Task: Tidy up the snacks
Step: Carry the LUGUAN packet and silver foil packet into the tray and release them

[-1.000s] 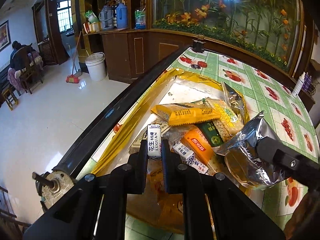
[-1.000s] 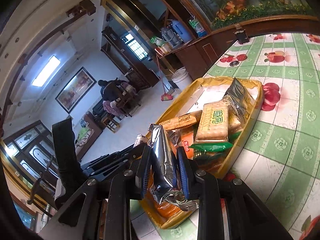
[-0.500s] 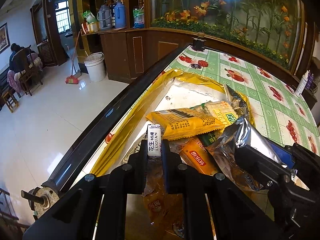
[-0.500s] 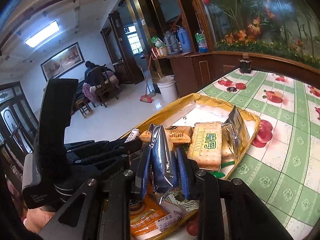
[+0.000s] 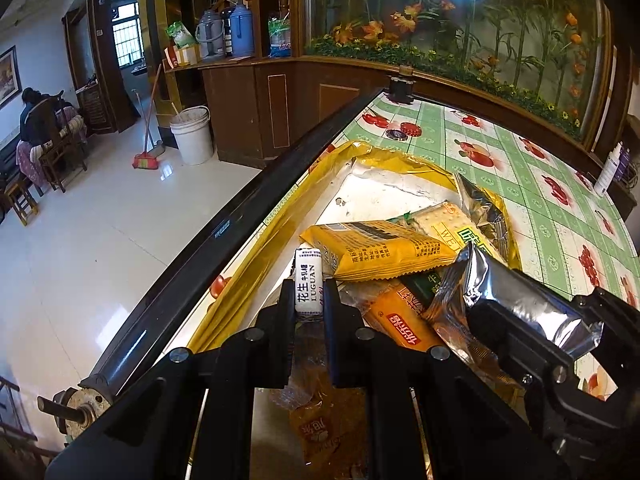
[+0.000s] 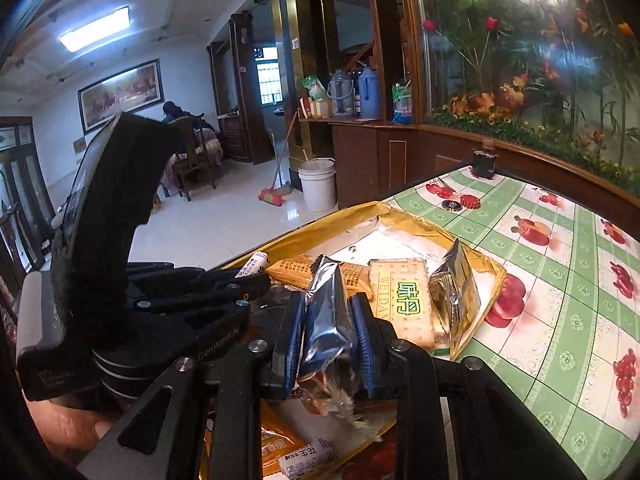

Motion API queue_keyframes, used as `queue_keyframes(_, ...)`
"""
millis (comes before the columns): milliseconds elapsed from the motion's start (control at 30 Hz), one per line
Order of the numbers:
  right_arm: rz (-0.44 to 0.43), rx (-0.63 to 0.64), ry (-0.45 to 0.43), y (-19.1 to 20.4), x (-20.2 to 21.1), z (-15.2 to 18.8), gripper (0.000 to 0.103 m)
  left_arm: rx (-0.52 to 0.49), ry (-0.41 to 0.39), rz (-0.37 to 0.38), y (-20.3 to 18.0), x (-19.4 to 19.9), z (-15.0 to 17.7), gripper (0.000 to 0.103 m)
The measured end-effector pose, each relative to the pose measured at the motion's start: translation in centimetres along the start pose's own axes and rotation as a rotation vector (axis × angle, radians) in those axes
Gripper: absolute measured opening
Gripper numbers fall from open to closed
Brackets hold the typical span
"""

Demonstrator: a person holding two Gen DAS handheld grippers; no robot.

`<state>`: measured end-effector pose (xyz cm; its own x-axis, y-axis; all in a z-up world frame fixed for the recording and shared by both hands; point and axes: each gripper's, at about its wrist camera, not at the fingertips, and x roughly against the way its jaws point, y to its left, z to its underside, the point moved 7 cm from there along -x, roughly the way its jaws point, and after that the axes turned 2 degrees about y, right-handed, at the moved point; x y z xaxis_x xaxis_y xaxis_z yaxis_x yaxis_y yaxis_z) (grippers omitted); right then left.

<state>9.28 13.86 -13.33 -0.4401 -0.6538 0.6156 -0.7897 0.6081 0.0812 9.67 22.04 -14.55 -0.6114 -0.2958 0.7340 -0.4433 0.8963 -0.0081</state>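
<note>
Gold tray (image 5: 256, 264): ahead of and under both grippers, its rim along the table edge, snacks heaped at its near end.
Right gripper (image 6: 327, 340): clamped on silver packet (image 6: 326, 312), held above the heap; advise releasing it on bare tray floor.
Left gripper (image 5: 307, 304): pinching white candy stick (image 5: 309, 286) upright; advise keeping grip light.

Snacks (image 5: 376, 254) in tray (image 5: 256, 256) — on table (image 5: 560, 216).

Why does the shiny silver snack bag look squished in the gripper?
The silver foil packet is probably soft and light: it creases between the right gripper's closed fingers. Its glossy wrap might be slippery, and the contents may crush.
</note>
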Motion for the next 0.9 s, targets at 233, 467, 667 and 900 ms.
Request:
queue_keyframes(233, -0.057, -0.054, 0.016, -0.3, 0.1, 0.6, 0.024, 0.028, 0.011, 0.042, 0.6, 0.0, -0.5, 0.011)
queue_keyframes(467, -0.12, -0.194, 0.04, -2.2, -0.4, 0.9, 0.024, 0.036, 0.041, 0.049, 0.7, -1.6, -1.6, 0.011)
queue_keyframes(667, -0.099, -0.34, 0.025, -6.6, -1.9, 0.5, 0.024, 0.032, 0.076, 0.053, 0.4, -2.6, -1.8, 0.011)
queue_keyframes(900, -0.16, -0.426, 0.036, -7.1, -1.1, 0.8, 0.032, 0.027, 0.068, 0.07, 0.4, -1.2, -0.9, 0.011)
